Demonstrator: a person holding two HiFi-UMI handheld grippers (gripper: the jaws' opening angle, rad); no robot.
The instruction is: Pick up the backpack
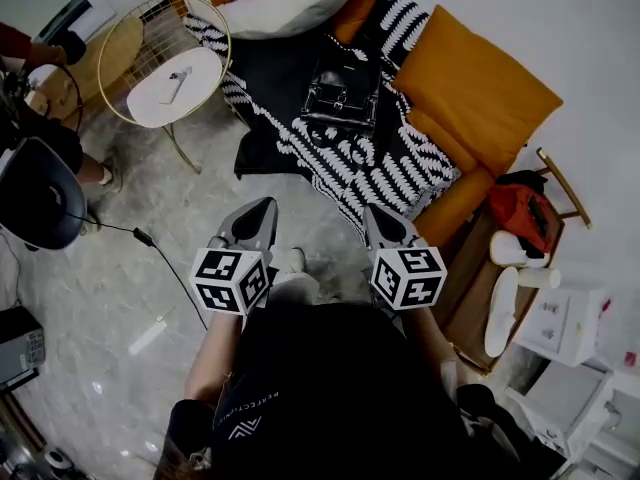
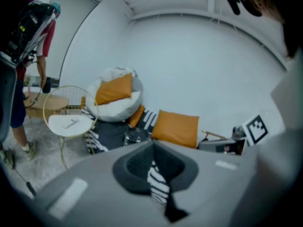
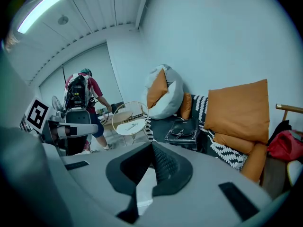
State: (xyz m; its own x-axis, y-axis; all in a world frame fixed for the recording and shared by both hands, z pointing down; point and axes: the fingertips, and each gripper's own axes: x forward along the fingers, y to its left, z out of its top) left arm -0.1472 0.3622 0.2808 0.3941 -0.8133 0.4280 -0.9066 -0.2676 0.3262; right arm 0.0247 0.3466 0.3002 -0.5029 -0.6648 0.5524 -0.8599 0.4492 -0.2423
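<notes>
Left gripper point(image 1: 262, 211) and right gripper point(image 1: 378, 214) level, jaws closed, empty.

- The black leather backpack point(image 1: 342, 96) lies on the black-and-white patterned blanket point(image 1: 395, 163), ahead of me.
- Behind the backpack sits the white round beanbag point(image 1: 290, 6).
- To its right, the big orange cushion point(image 1: 480, 88) leans against the wall.
- To its left stands the round white wire-rimmed surface point(image 1: 205, 71).
- My left gripper point(image 1: 266, 208) and right gripper point(image 1: 373, 213) hang side by side at the blanket's near edge, well apart from the backpack.
- The red fabric bag point(image 1: 518, 213) lies to the far right, beyond the cushion.
</notes>
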